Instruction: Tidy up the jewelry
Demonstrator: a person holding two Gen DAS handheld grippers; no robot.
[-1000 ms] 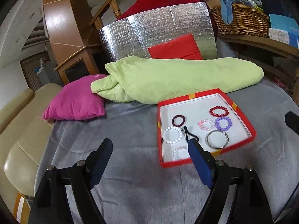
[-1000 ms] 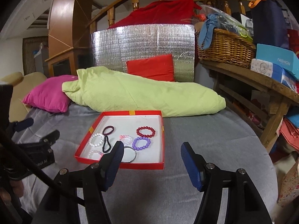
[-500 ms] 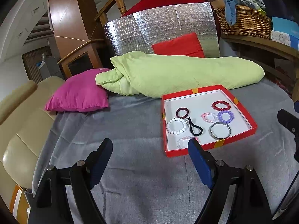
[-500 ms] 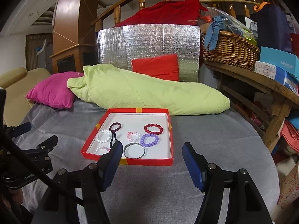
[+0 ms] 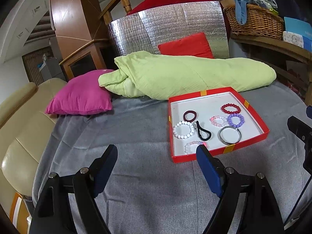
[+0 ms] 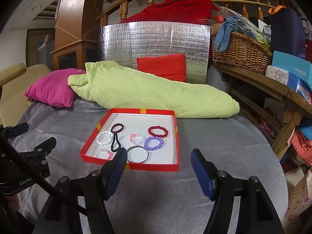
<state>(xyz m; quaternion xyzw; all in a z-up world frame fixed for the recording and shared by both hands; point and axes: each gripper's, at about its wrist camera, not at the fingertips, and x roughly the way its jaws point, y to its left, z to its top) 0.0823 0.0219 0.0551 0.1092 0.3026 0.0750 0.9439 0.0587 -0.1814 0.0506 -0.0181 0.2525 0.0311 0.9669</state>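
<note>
Both the left gripper (image 5: pixel 157 159) and right gripper (image 6: pixel 159 162) are hovering released, grasping nothing. The bracelets are lying crowded in the red tray (image 6: pixel 176 129) on the grey bed cover (image 6: pixel 224 146). The white bead bracelet (image 6: pixel 105 137) is touching the black hair tie (image 6: pixel 115 144), so one pinch risks dragging both.

Both wrist cams low, near-ish, share red tray (image 5: pixel 255 117) (image 6: pixel 176 134).

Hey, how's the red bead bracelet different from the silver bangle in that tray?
The red bead bracelet is a string of round red beads; the silver bangle is one smooth metal band. The bracelet lies toward the tray's far side, the bangle by its near wall, and the bangle is the wider ring. In the left wrist view the bangle shows a gap; the bracelet is closed. Both lie flat in the red tray.
</note>
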